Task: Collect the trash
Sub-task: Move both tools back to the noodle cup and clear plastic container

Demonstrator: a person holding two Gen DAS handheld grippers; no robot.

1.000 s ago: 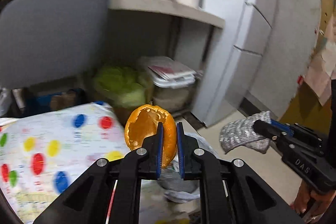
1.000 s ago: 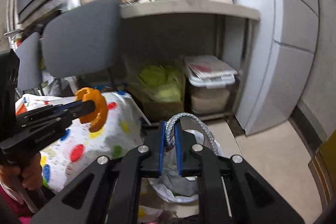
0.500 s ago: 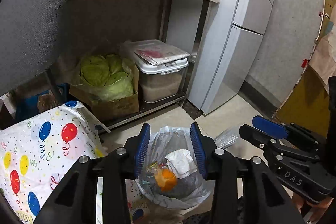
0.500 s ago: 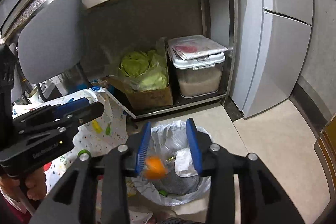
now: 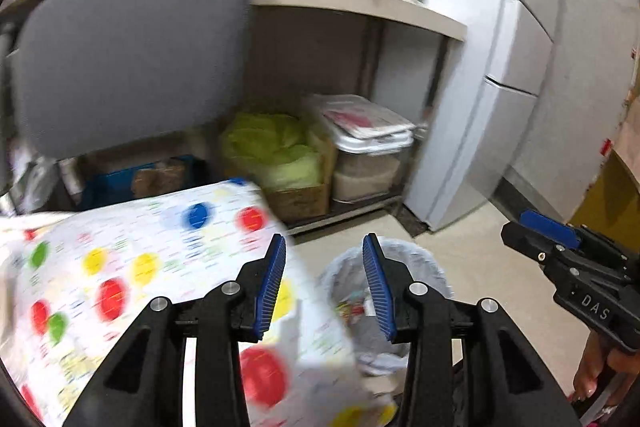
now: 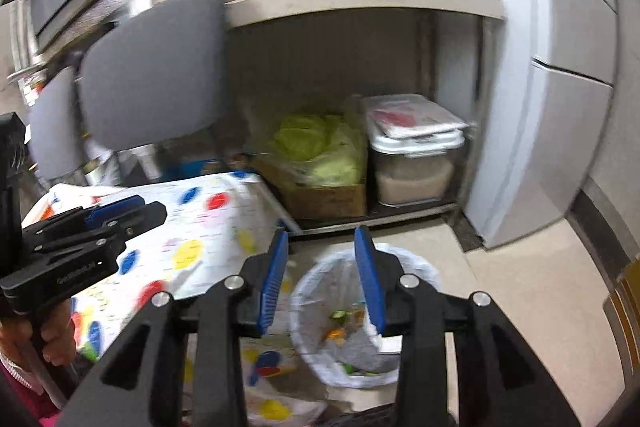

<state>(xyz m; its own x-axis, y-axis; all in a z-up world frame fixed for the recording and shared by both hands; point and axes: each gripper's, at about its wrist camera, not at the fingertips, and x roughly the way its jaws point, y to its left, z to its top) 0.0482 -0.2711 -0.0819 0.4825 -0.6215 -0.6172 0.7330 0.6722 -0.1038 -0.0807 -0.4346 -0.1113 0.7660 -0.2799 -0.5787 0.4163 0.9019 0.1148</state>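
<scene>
A waste bin lined with a clear bag (image 6: pixel 416 269) stands on the floor below the table's corner, with orange and green scraps (image 6: pixel 338 331) and grey wads inside. My right gripper (image 6: pixel 323 279) hangs above its near rim, open, nothing between the blue pads. In the left wrist view the same bin (image 5: pixel 420 263) shows past my left gripper (image 5: pixel 325 283), which is also open and bare and sits over the tablecloth's edge. Each gripper appears in the other's view: the right one (image 5: pixel 552 239) at the far right, the left one (image 6: pixel 120 215) at the left, in a hand.
A table with a balloon-print cloth (image 5: pixel 132 259) fills the lower left. Behind it stand grey chair backs (image 6: pixel 152 67). Under a counter sit a cardboard box of cabbage (image 6: pixel 320 163) and a lidded plastic tub (image 6: pixel 416 155). A white fridge (image 6: pixel 560 87) stands on the right, with tan floor before it.
The left gripper let go of the orange peel and the right let go of the grey wad; both jaws opened. Both views dipped over the bin, then swung back up.
</scene>
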